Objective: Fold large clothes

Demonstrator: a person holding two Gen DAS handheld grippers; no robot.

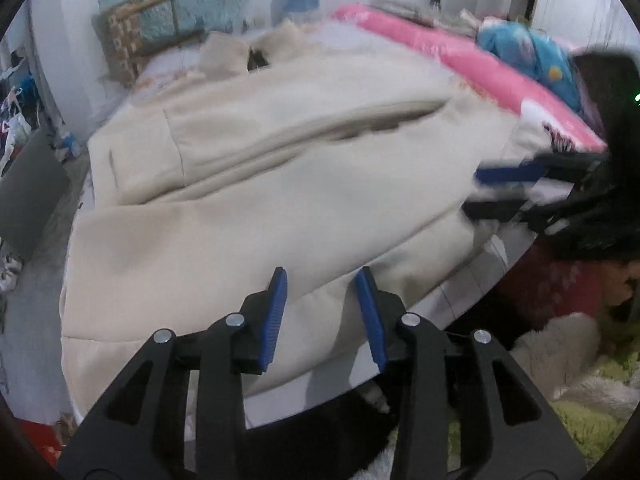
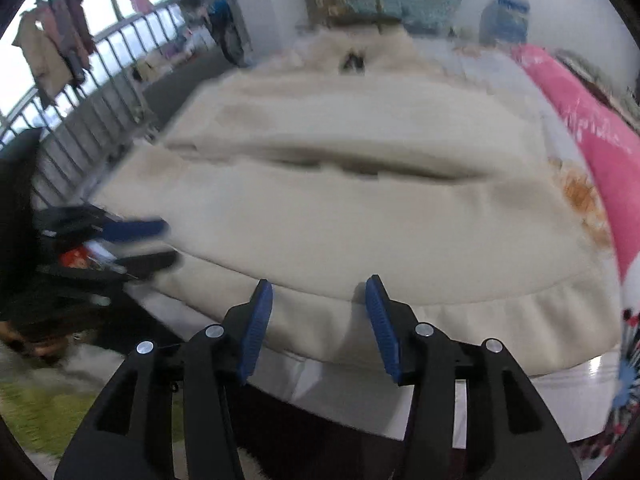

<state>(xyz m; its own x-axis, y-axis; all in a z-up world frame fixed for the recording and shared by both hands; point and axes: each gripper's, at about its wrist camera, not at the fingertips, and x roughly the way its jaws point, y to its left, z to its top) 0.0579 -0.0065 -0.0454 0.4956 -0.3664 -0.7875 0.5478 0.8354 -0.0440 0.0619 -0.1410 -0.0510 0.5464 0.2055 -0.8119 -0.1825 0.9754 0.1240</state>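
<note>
A large cream fabric coat (image 2: 360,184) lies spread flat across the bed (image 2: 532,120), hem at the near edge. Left gripper (image 1: 322,312) and right gripper (image 2: 320,320) hover over that hem, jaws partly apart, holding nothing.

Black hand-held gripper (image 1: 321,276) frames, blue ribbed pads (image 1: 276,320), silver screws (image 1: 235,321)

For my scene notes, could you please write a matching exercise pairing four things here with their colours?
Things:
1. coat
2. quilt
3. gripper pads
4. rug

Colours:
A. blue
B. green
C. cream
D. pink

Pairs: 1-C, 2-D, 3-A, 4-B
</note>
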